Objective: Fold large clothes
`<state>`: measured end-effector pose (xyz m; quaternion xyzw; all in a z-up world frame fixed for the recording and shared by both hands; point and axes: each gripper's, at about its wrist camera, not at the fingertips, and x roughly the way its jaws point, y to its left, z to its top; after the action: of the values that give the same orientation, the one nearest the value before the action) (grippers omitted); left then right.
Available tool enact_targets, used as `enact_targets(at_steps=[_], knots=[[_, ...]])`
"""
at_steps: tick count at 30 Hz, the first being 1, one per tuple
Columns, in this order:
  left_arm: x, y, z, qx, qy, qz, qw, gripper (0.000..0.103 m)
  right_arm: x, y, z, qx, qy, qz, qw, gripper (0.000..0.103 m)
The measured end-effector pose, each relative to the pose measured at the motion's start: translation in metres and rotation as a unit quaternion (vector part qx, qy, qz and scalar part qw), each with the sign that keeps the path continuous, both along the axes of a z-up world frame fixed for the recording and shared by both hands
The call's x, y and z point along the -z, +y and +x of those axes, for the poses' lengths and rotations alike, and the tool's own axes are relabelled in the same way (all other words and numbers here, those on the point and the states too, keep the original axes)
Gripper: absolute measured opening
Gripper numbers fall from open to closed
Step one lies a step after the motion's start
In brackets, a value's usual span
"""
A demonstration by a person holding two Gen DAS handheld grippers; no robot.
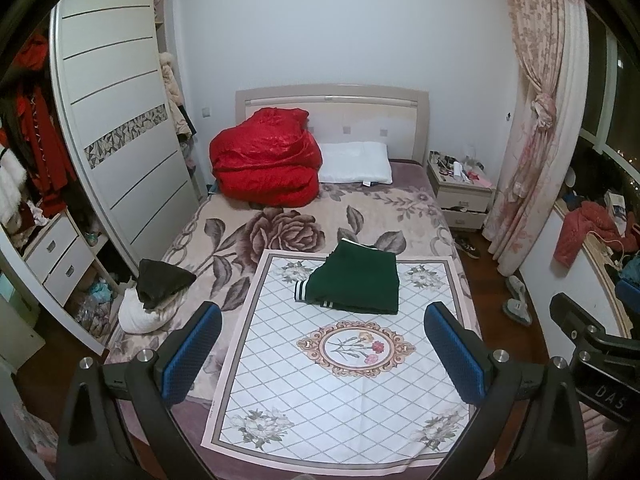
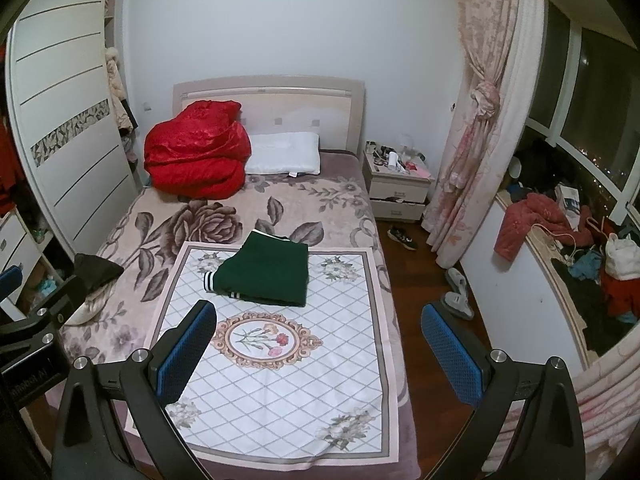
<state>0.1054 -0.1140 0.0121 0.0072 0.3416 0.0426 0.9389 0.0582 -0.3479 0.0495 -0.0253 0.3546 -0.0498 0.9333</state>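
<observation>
Green garment point(image 1: 354, 282) lies folded in a compact rectangle on the far part of the white mat point(image 1: 340, 392) on the bed; fold looks finished; my left gripper point(image 1: 325, 350) and right gripper point(image 2: 320, 350) hang wide, empty; dark clothes point(image 1: 162, 280) at left appear unfolded.

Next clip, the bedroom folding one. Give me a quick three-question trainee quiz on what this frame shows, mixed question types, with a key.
1. True or false: the green garment lies folded on the white floral cloth.
2. The red quilt sits: A) on the floor, B) at the head of the bed beside the white pillow, C) in the wardrobe.
3. Fill in: the left gripper and the right gripper both have their jaws ____ and hold nothing.

Key: 1 true; 2 B; 3 open.
</observation>
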Motion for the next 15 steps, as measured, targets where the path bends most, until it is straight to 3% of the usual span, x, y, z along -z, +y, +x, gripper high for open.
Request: enact_targets(at_steps=[15], knots=[[0.000, 0.015, -0.001, -0.001, 0.000, 0.005, 1.0000, 0.103, 0.004, 0.005, 0.000, -0.003, 0.003, 0.003, 1.000, 0.103]])
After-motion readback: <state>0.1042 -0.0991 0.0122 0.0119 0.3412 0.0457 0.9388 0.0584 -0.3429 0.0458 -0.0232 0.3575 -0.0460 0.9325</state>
